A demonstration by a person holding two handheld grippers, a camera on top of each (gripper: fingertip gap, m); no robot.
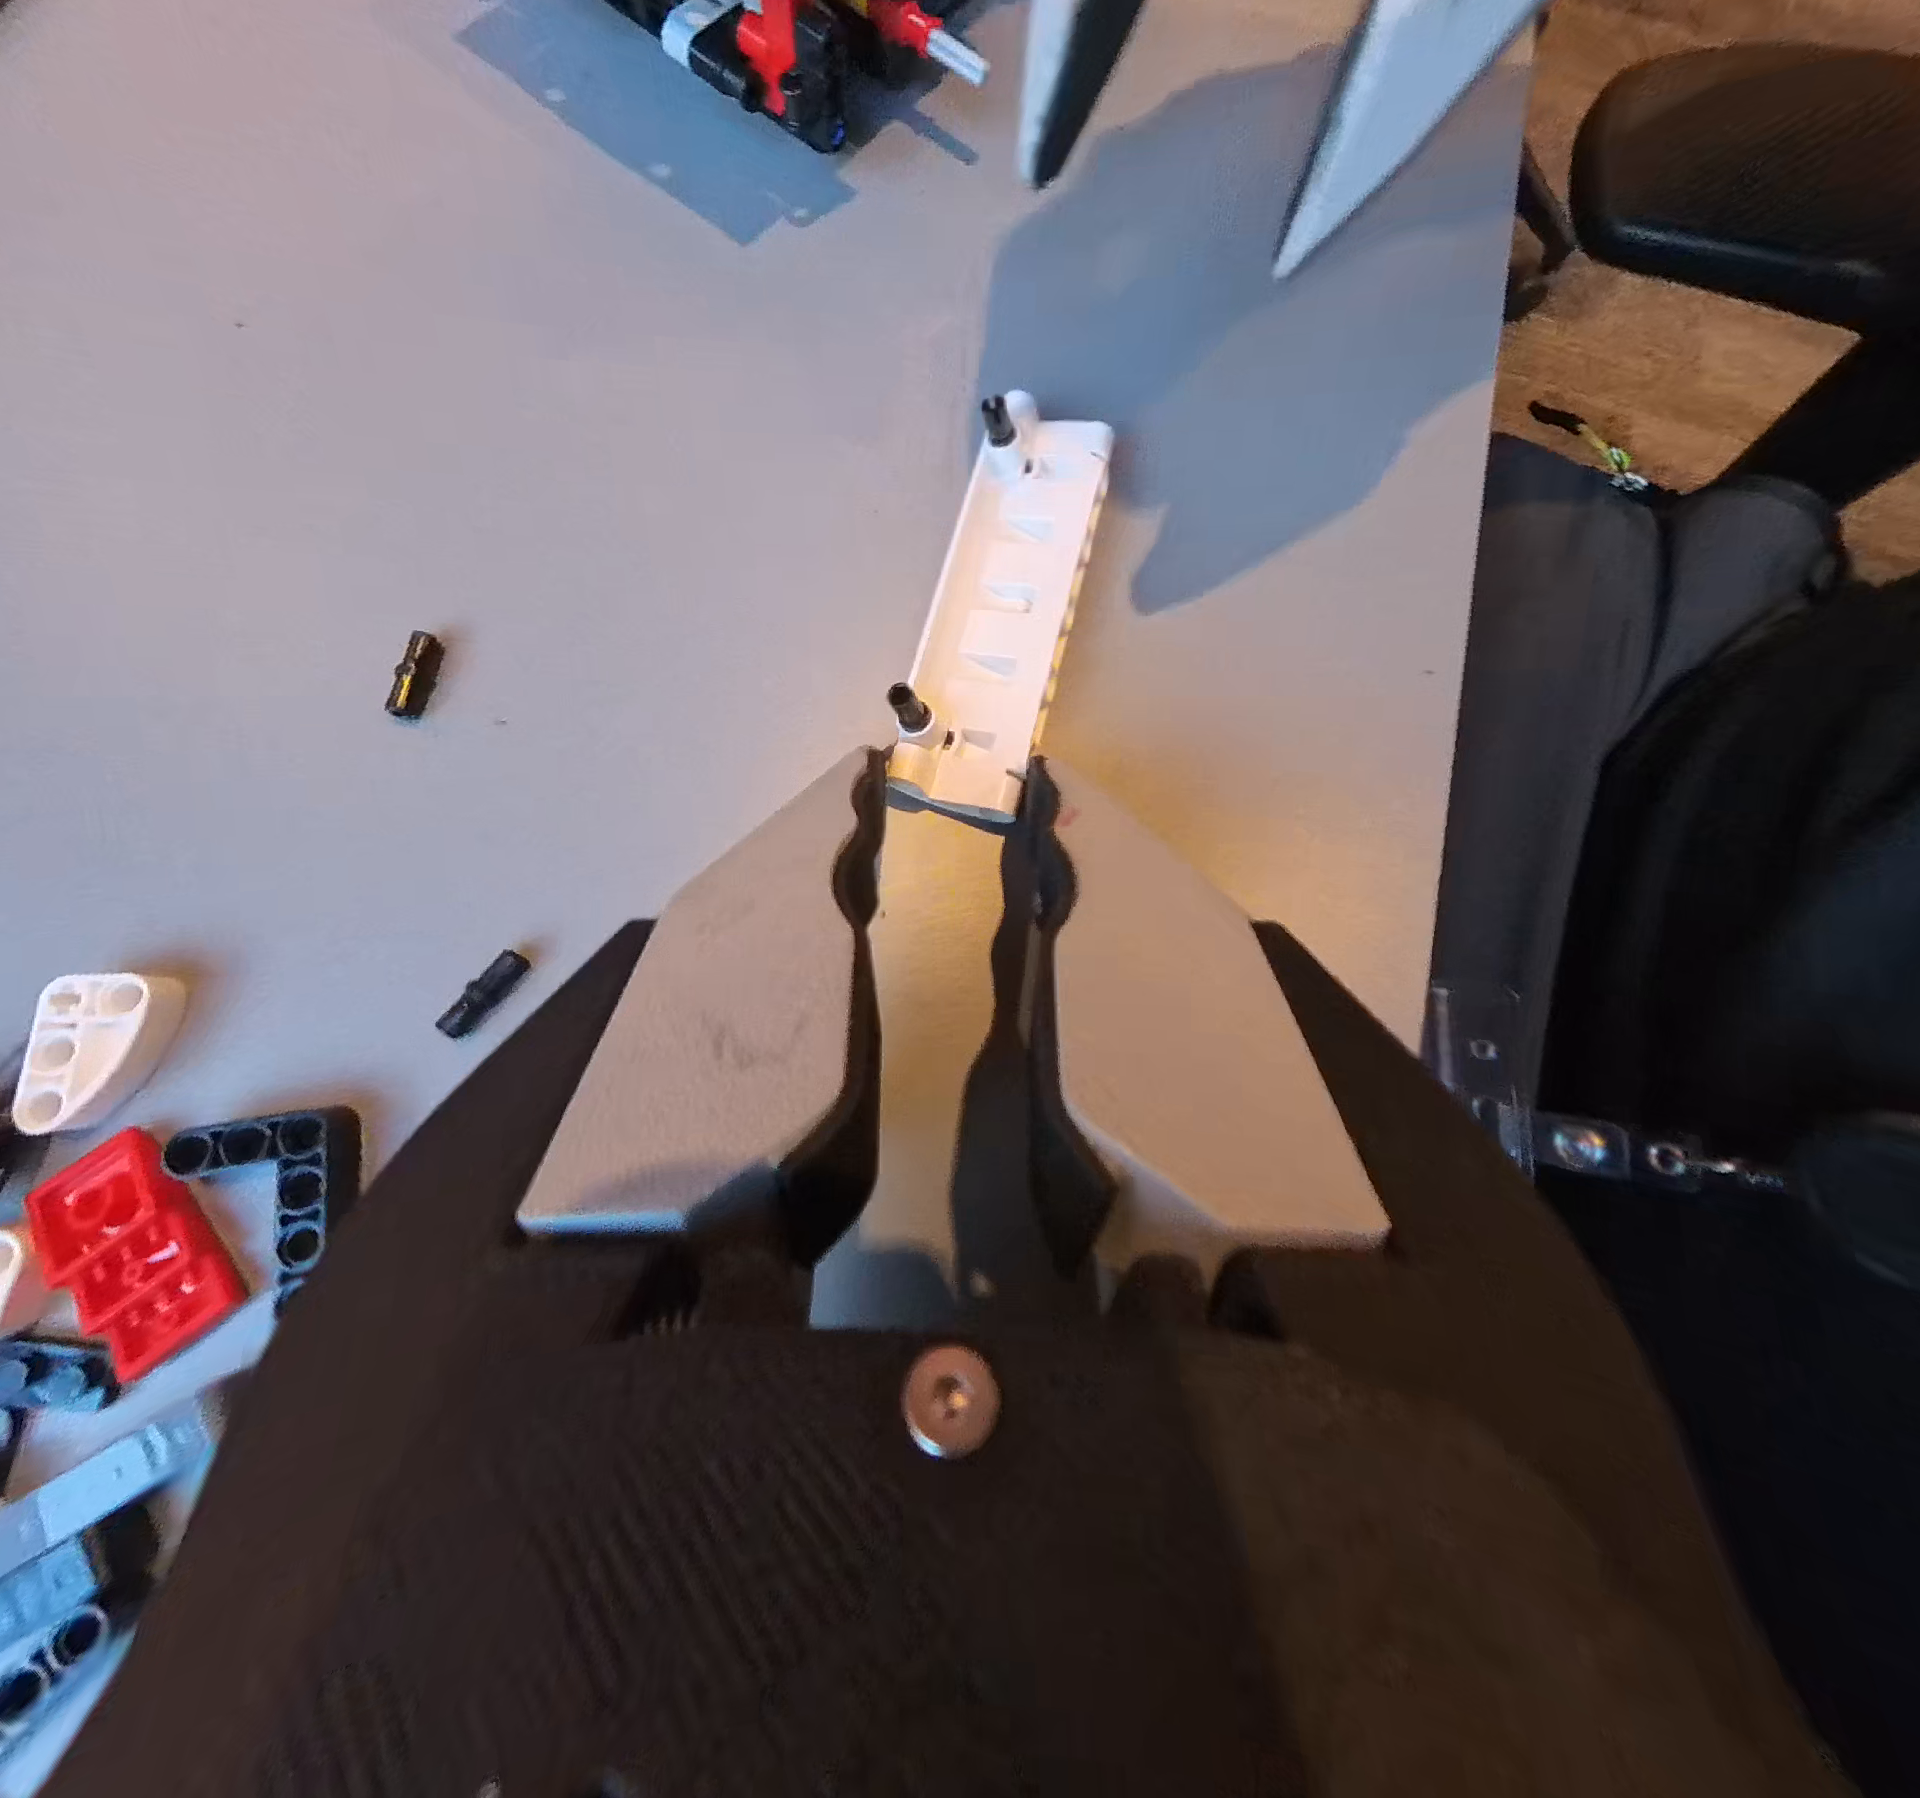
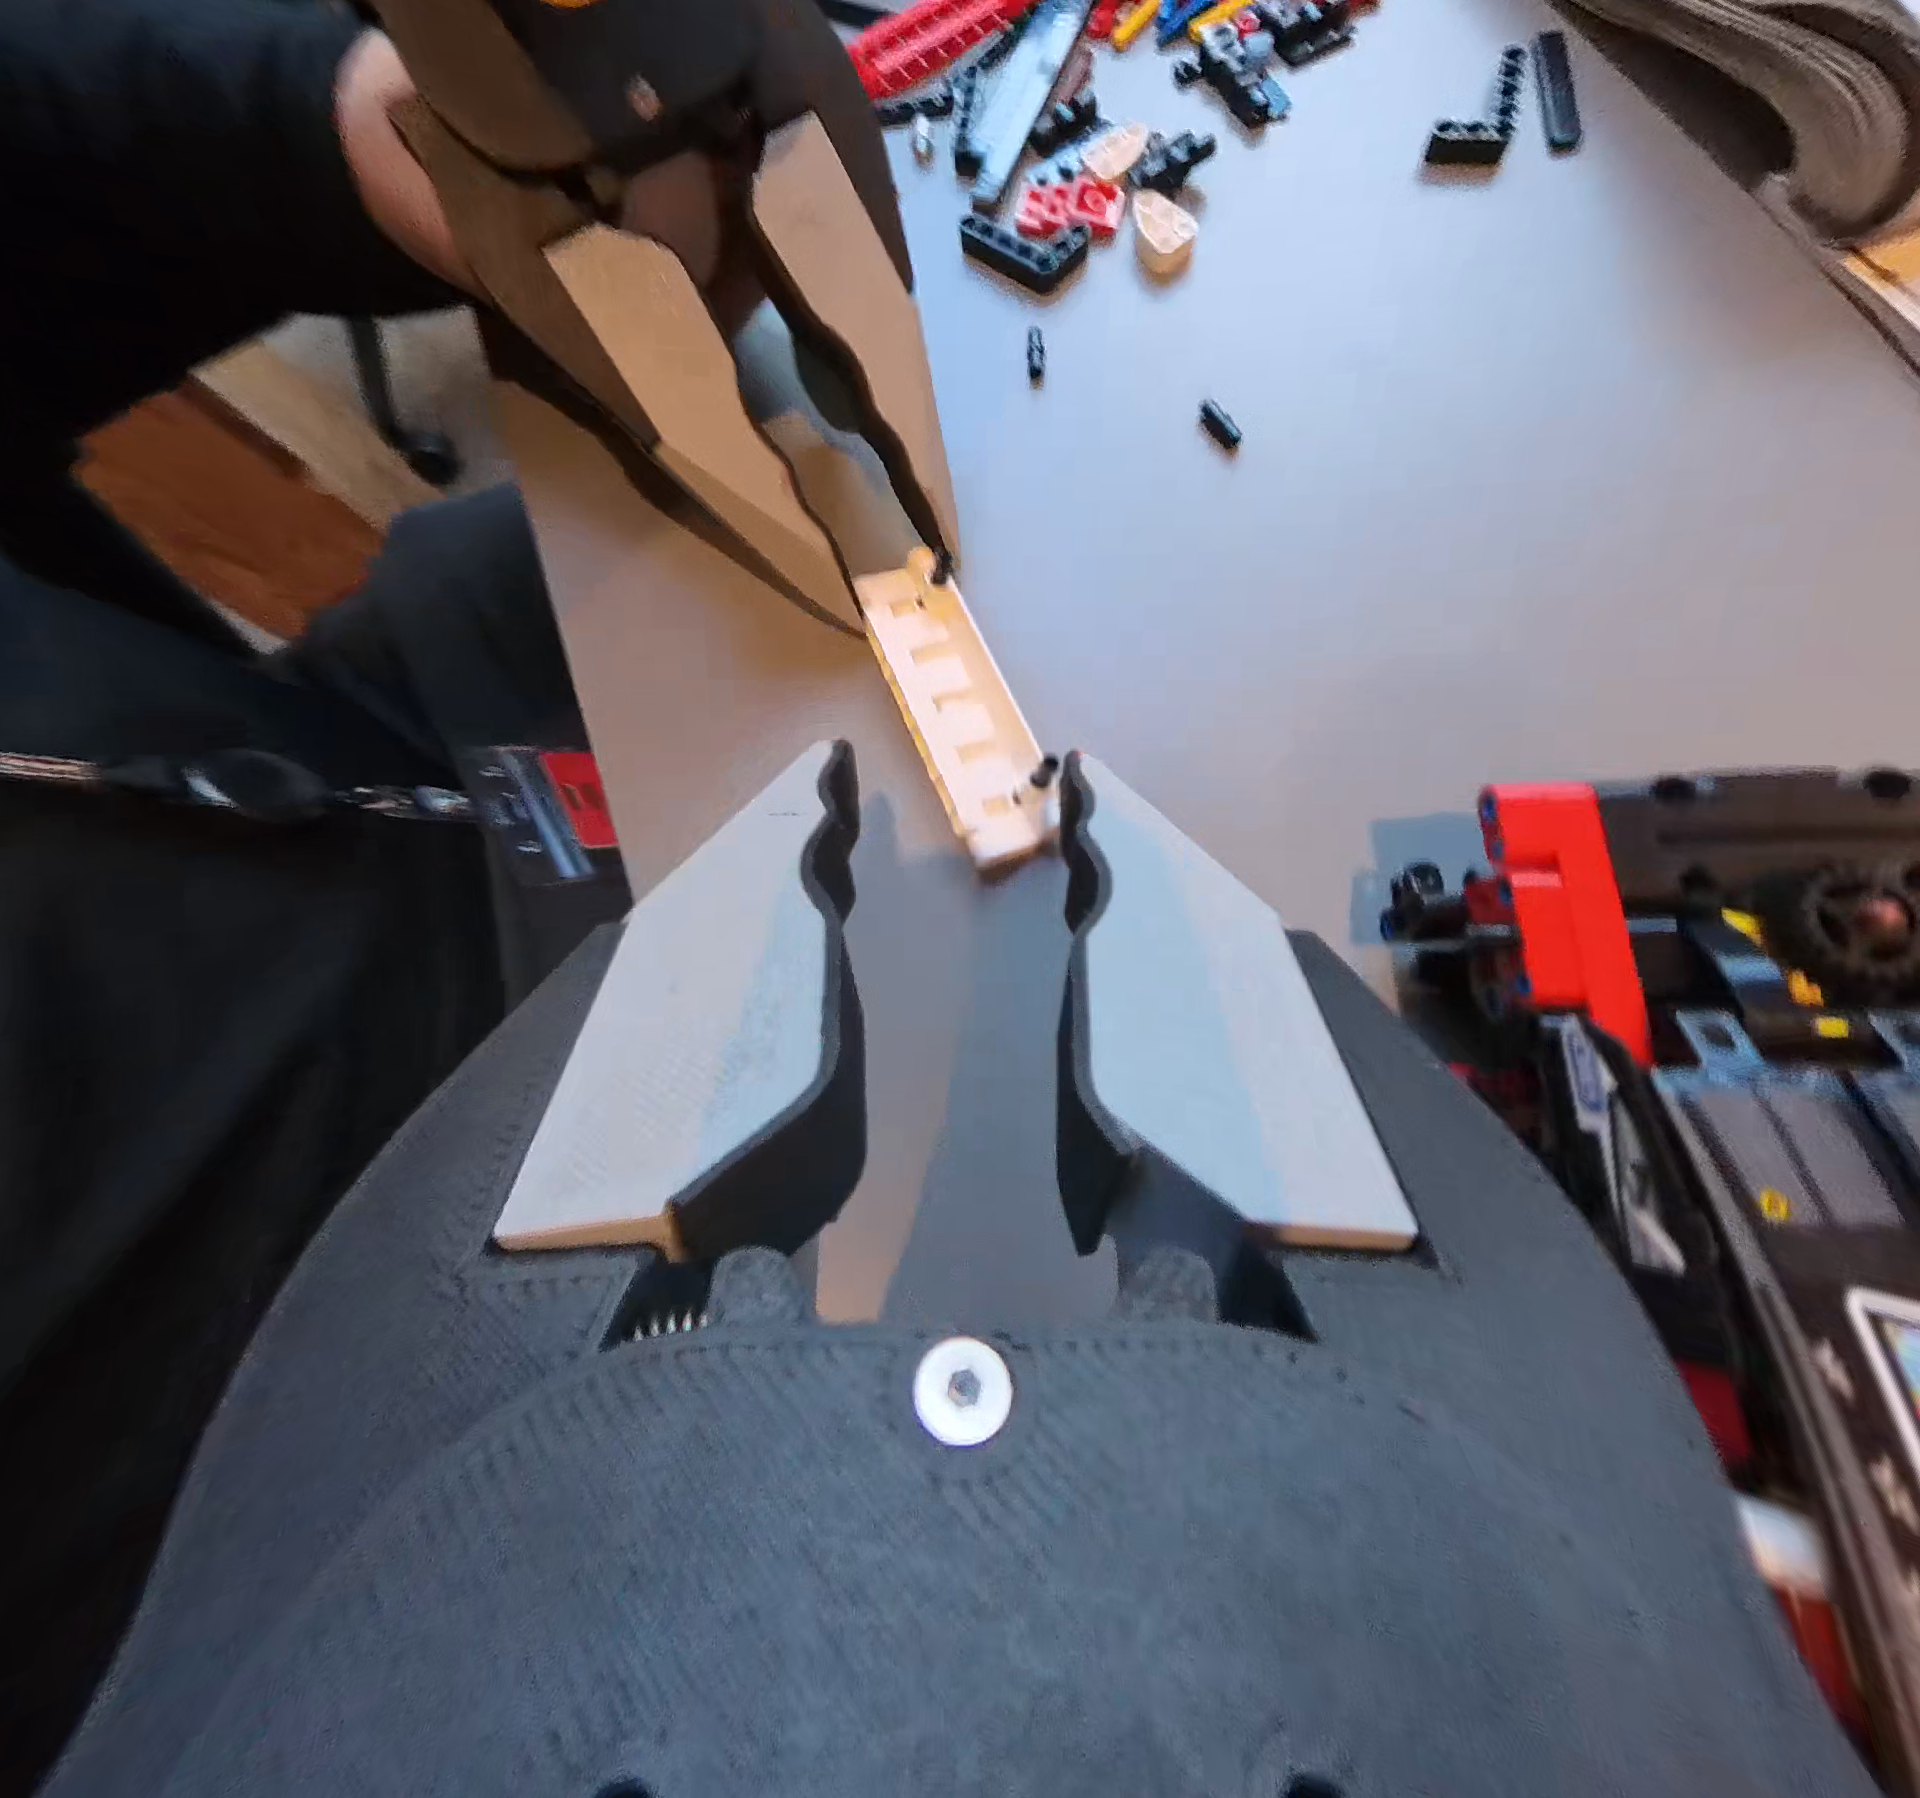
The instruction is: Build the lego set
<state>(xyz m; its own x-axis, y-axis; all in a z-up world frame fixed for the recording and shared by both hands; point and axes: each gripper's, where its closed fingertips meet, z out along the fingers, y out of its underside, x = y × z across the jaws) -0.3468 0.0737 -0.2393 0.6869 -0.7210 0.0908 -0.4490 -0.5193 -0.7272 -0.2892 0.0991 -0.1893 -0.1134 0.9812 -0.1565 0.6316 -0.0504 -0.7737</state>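
Note:
A long white panel (image 1: pixel 1003 605) with a black pin (image 1: pixel 1000 418) at its far end and another (image 1: pixel 902 707) at its near end lies along the grey table (image 1: pixel 520 398) close to its edge. My left gripper (image 1: pixel 951 777) is shut on the panel's near end. In the right wrist view the panel (image 2: pixel 951 699) runs from the left gripper (image 2: pixel 902 590) toward my right gripper (image 2: pixel 956 766), which is open and empty. Its right fingertip (image 2: pixel 1081 792) is beside a pin (image 2: pixel 1042 777). The right gripper (image 1: pixel 1158 226) hovers beyond the panel's far end.
A partly built red and black model (image 1: pixel 748 3) stands at the back, also at right (image 2: pixel 1662 1021). Loose black pins (image 1: pixel 414 673) (image 1: pixel 481 992) lie left of the panel. Piles of parts (image 1: pixel 125 1229) (image 2: pixel 1143 34). The table edge (image 1: pixel 1455 709), a person's legs and a chair (image 1: pixel 1745 169) are to the right.

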